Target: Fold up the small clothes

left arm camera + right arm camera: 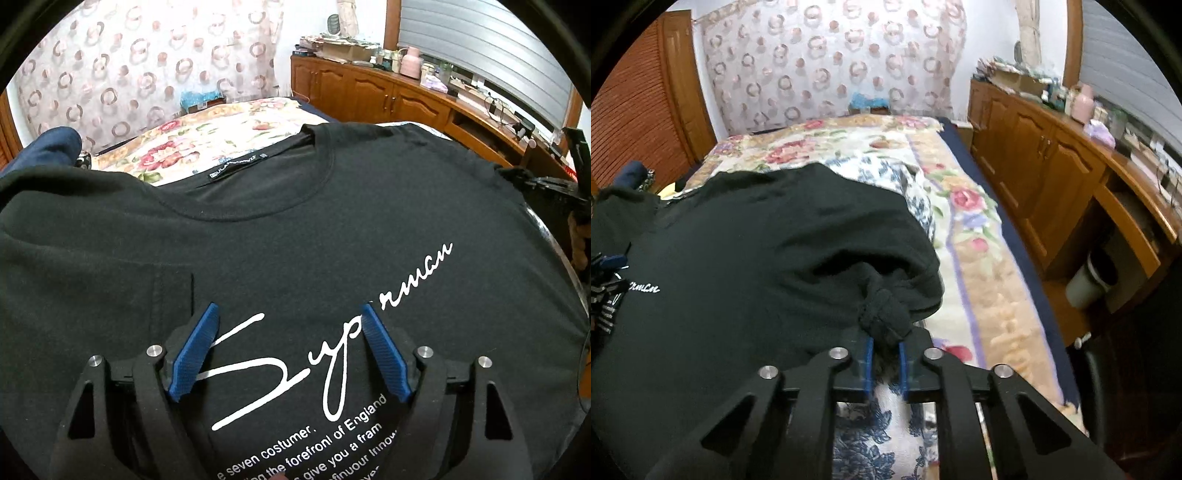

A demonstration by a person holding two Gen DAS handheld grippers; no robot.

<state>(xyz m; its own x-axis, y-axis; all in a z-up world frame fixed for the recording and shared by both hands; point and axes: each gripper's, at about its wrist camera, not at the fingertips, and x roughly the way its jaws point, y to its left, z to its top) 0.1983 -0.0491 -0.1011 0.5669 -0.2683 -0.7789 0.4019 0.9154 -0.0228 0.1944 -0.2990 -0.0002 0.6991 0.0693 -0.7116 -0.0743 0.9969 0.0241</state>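
Judging from the black cotton T-shirt lying unfolded, every fold remains: my left claw gapes above its print, my right claw pinches its bunched sleeve.

T-shirt: black, white script lettering at centre frame. Bedspread: cream with red and pink roses, blue floral patch; curtain, upper left: white with pink rings. Cabinets, right: orange-brown wood; pads: blue.

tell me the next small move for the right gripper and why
Probably carry the pinched fabric inward across the black t-shirt. The right gripper is shut on a bunched sleeve edge at the shirt's side, while the left gripper hovers open over the white chest print, gripping nothing.
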